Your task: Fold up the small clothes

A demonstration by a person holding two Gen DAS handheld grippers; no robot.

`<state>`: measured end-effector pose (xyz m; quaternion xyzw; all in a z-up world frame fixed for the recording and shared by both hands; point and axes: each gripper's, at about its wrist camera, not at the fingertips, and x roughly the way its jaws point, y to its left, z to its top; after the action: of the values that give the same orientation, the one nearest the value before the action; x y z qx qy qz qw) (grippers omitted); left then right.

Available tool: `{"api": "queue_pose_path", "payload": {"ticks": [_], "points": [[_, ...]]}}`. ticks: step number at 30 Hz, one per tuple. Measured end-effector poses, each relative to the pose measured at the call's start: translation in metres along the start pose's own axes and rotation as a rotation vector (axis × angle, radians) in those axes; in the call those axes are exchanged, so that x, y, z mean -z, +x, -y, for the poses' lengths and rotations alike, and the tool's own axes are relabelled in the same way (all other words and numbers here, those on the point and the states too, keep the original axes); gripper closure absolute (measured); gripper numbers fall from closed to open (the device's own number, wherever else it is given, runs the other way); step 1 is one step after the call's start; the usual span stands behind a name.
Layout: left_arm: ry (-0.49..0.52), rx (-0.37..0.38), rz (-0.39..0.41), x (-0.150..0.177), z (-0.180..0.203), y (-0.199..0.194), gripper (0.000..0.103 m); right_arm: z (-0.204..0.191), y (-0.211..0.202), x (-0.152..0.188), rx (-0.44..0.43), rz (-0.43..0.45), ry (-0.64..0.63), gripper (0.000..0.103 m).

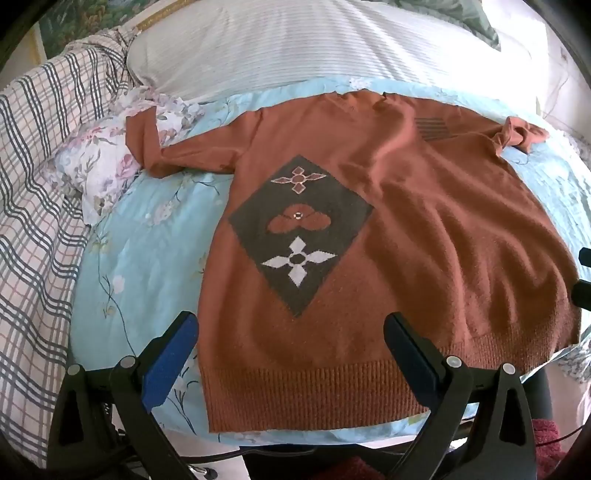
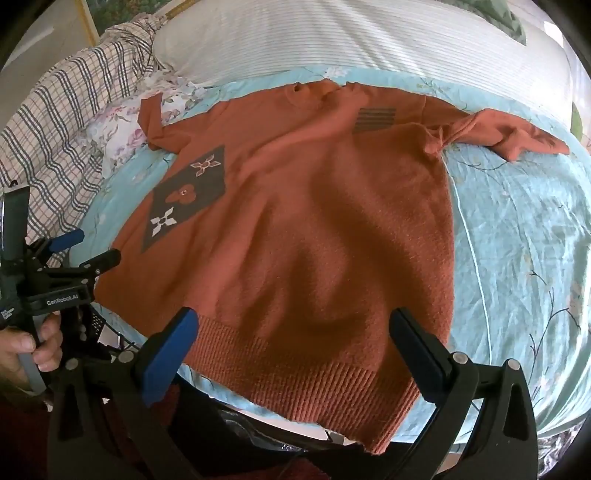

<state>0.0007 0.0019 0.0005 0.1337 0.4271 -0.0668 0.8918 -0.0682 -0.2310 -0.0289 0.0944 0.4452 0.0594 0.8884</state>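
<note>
Rust-orange knit sweater (image 1: 406,229) lies flat, front up, on the bed's light blue floral sheet (image 1: 155,251), hem at the near edge of the bed, neck toward the far edge by the pillow. Ribbed hem band (image 1: 314,391) runs along the near edge, slightly overhanging it. Dark grey diamond patch (image 1: 299,232) sits on one side of the chest w/ three motifs in a column: a rust-and-pale cross at the top, a rust flower shape in the middle, a white four-petal shape at the bottom. Small dark striped patch (image 2: 375,119) near the opposite shoulder. One sleeve (image 1: 159,147) trails toward the bed's left edge, bent upward and lying partly on a crumpled floral cloth (image 1: 107,162); other sleeve (image 2: 513,134) stretches toward the right edge, bunched at the cuff. Body has soft wrinkles, mostly smooth. Left gripper (image 1: 291,354) hovers over the hem near the diamond side, jaws wide apart, holding nothing; blue pad on one finger. Right gripper (image 2: 295,350) hovers over the hem's other end, jaws equally wide, also empty. Left gripper also seen at the left of the right wrist view, w/ a hand (image 2: 33,350) on its handle. Beyond the sweater: white ribbed pillow (image 1: 314,48); plaid blanket (image 1: 40,184) heaped along the bed's left edge; a framed picture (image 1: 85,22) at the far left corner.
</note>
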Motion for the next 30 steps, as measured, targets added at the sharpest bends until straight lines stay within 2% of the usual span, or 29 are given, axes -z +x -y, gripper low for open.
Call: {"api": "queue_pose_path", "payload": {"ticks": [15, 30], "points": [[0.0, 0.003, 0.002, 0.0016, -0.0093, 0.0098, 0.002, -0.0058, -0.0042, -0.0018, -0.002, 0.005, 0.002, 0.0], [-0.002, 0.002, 0.004, 0.0014, -0.0035, 0.0018, 0.002, -0.0066, -0.0063, -0.0037, -0.006, 0.002, -0.001, 0.0]]}}
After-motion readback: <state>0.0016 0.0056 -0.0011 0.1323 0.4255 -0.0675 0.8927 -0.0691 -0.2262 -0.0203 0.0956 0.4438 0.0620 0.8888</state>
